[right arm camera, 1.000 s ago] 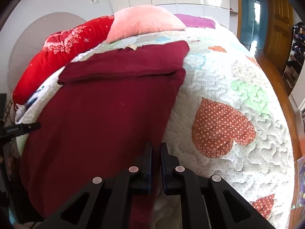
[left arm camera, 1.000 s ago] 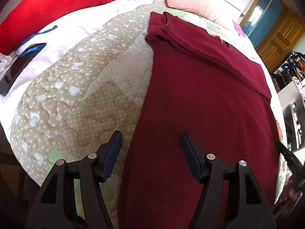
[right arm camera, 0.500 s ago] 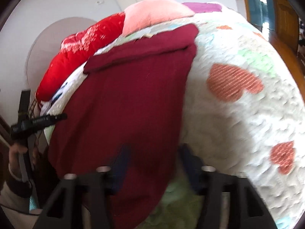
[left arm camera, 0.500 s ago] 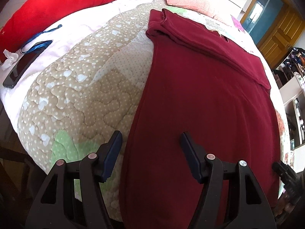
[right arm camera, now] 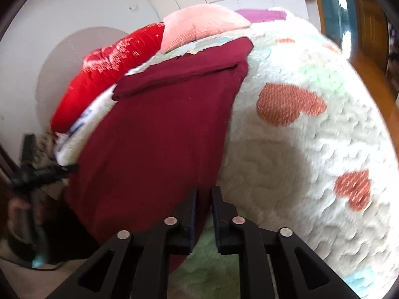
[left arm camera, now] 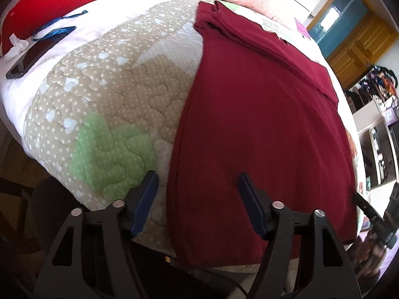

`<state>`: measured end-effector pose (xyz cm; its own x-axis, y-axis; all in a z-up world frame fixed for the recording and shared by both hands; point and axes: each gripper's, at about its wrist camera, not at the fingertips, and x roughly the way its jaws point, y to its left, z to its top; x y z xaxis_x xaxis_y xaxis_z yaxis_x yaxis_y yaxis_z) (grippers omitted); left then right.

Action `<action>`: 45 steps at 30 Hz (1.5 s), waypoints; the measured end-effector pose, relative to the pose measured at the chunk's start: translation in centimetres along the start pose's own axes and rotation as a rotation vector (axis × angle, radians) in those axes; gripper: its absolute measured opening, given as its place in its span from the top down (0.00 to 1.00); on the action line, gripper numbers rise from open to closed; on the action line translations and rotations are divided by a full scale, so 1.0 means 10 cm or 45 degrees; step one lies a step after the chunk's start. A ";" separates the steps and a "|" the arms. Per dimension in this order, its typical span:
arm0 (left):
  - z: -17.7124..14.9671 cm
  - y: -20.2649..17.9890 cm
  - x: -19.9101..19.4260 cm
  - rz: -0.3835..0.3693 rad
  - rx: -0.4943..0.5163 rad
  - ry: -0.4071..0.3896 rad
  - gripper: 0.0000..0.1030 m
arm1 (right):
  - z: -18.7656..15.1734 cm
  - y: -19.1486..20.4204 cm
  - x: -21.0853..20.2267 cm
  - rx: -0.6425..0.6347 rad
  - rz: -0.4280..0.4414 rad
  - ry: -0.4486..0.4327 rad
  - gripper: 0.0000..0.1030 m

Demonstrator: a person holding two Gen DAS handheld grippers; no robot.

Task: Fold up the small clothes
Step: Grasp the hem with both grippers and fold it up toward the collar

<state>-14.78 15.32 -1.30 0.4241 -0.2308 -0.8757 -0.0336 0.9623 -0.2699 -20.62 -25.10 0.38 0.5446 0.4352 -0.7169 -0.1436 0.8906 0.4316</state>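
A dark red garment (left arm camera: 259,124) lies flat along the quilted bed, its far end folded over into a band; it also shows in the right wrist view (right arm camera: 159,134). Its near hem hangs over the bed's edge. My left gripper (left arm camera: 197,194) is open, its fingers straddling the garment's near left edge from just above. My right gripper (right arm camera: 203,201) has its jaws nearly closed at the garment's near right corner, with a thin gap between them; the view is blurred and I cannot tell whether cloth is pinched.
The bed is covered by a heart-patterned quilt (left arm camera: 104,104). A red bolster (right arm camera: 104,74) and a pink pillow (right arm camera: 199,25) lie at the head. A phone (left arm camera: 30,57), a blue lanyard and a tissue lie at the far left. Wooden doors and shelves stand at the right.
My right gripper opened half a second ago and has now closed to a narrow gap at the garment's near right corner. Both grippers have drawn back toward the bed's near edge.
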 end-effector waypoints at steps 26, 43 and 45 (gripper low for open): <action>0.43 -0.32 -0.19 -0.306 0.207 0.069 0.90 | 0.37 0.24 0.15 -0.062 0.751 -0.012 0.85; 2.92 -0.32 0.86 -0.415 -0.190 -0.029 0.69 | 2.71 -0.67 1.29 0.317 0.182 -0.234 0.57; 2.97 -0.25 0.77 -0.408 -0.202 -0.096 0.41 | 2.70 -0.68 1.20 0.307 0.188 -0.300 0.44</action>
<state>15.45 15.45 4.55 0.5013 -0.4999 -0.7062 -0.0260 0.8071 -0.5898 9.22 -29.48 3.67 0.7119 0.4892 -0.5038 -0.0512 0.7517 0.6575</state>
